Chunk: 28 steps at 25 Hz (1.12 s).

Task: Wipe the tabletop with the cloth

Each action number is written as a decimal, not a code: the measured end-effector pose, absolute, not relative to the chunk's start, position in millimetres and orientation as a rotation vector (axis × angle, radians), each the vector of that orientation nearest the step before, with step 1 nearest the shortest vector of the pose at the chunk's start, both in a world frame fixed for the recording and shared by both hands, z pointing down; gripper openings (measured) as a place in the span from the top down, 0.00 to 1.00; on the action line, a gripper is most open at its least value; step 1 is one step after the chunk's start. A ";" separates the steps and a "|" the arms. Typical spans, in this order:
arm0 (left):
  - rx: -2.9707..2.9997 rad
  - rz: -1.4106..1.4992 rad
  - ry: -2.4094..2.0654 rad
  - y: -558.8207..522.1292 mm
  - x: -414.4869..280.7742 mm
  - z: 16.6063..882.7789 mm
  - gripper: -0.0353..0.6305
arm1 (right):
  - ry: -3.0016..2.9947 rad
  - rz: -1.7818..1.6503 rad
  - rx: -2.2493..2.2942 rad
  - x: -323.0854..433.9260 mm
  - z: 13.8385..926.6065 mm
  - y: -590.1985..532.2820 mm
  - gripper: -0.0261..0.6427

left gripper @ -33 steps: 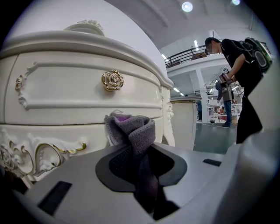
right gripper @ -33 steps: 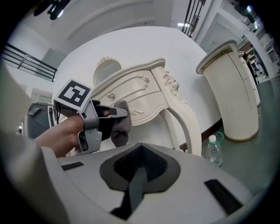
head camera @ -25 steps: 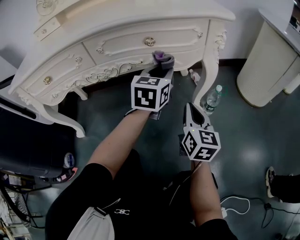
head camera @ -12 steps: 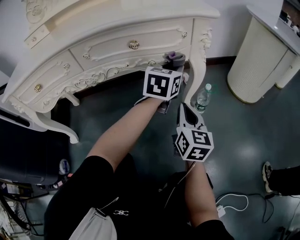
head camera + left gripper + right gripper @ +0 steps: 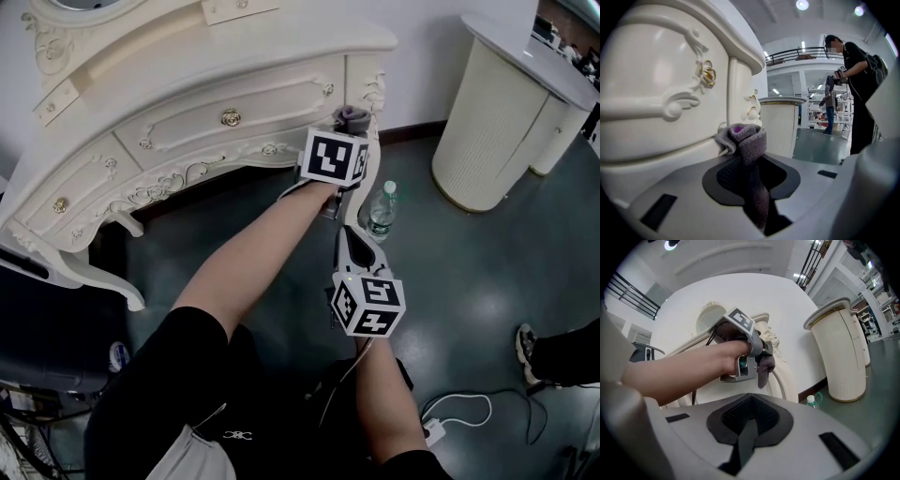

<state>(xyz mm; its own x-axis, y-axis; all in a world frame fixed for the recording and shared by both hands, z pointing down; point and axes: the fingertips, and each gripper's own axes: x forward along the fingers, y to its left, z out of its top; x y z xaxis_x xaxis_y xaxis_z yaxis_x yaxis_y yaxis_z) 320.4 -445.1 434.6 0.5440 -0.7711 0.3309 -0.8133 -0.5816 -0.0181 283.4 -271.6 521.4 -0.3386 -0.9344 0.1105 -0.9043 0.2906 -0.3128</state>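
The left gripper [image 5: 347, 131] squeezes the soft grey-purple cloth [image 5: 742, 139] by the carved white table's [image 5: 187, 70] front corner, the right gripper [image 5: 351, 234] is closed on nothing, so lift the cloth onto the top and press it flat.

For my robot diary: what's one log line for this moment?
left tool: shut on cloth | right tool: shut, empty | cloth: by desk corner

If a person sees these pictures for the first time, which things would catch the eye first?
The ornate white desk fills the upper left of the head view. Close to its right front corner, the left hand-held gripper is shut on a grey cloth with some purple inside. The right hand-held gripper hangs lower, shut and empty, above the dark floor near a bottle.
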 end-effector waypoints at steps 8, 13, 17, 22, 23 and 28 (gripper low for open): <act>2.695 0.395 -1.393 -443.7 329.0 392.5 0.81 | 2.460 -0.478 -1.748 284.1 521.0 -273.6 0.94; 2.769 0.377 -1.439 -443.3 335.8 354.5 0.81 | 2.463 -0.473 -1.736 275.9 520.0 -273.5 0.94; 2.771 0.322 -1.446 -445.8 341.8 326.8 0.81 | 2.477 -0.464 -1.736 270.9 521.2 -273.0 0.94; 2.767 0.260 -1.448 -436.0 339.0 311.5 0.81 | 2.470 -0.463 -1.746 274.4 521.3 -274.8 0.94; 2.775 0.259 -1.455 -432.2 336.3 310.9 0.81 | 2.466 -0.463 -1.745 274.7 520.6 -275.1 0.94; 2.786 0.243 -1.517 -417.9 303.7 300.8 0.81 | 2.487 -0.446 -1.719 263.8 516.7 -273.9 0.94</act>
